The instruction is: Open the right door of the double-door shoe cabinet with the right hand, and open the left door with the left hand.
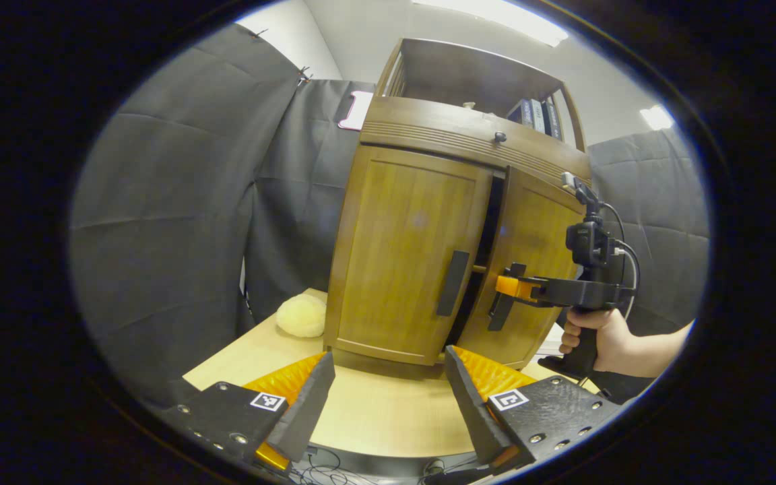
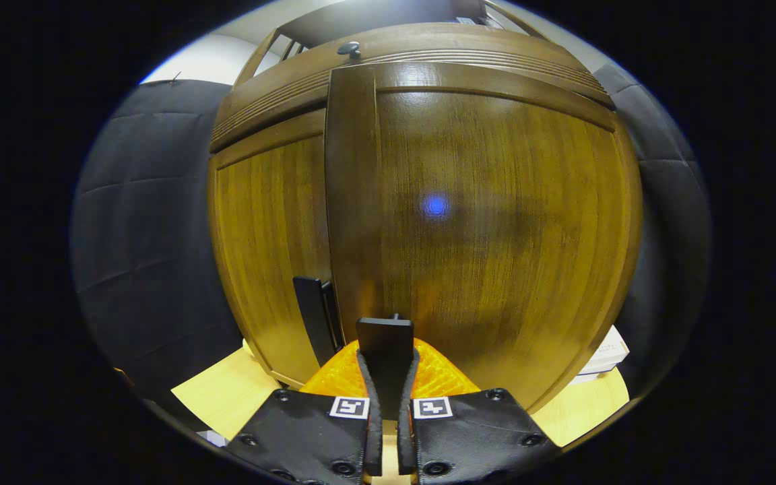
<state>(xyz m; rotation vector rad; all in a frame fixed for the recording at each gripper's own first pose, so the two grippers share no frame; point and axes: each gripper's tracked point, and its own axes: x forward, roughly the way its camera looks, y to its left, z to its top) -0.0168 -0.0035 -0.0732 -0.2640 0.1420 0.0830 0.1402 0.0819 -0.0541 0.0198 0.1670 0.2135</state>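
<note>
The shoe cabinet (image 1: 428,242) stands on the desk (image 1: 374,411); its wooden doors look stiff and light on their hinges. The right tongs (image 2: 388,367) grip the right door's handle (image 2: 385,343), door ajar. The left tongs (image 1: 388,397) stand open, near the left handle (image 1: 453,283).

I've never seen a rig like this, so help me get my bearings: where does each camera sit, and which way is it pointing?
Left gripper view: rides the left gripper, back from the cabinet, facing its front; own fingers spread, plus a hand holding the right gripper.
Right gripper view: rides the right gripper, close against the right door; its fingers pinch the right handle.
Shared: both doors, the left handle and the tabletop.
</note>
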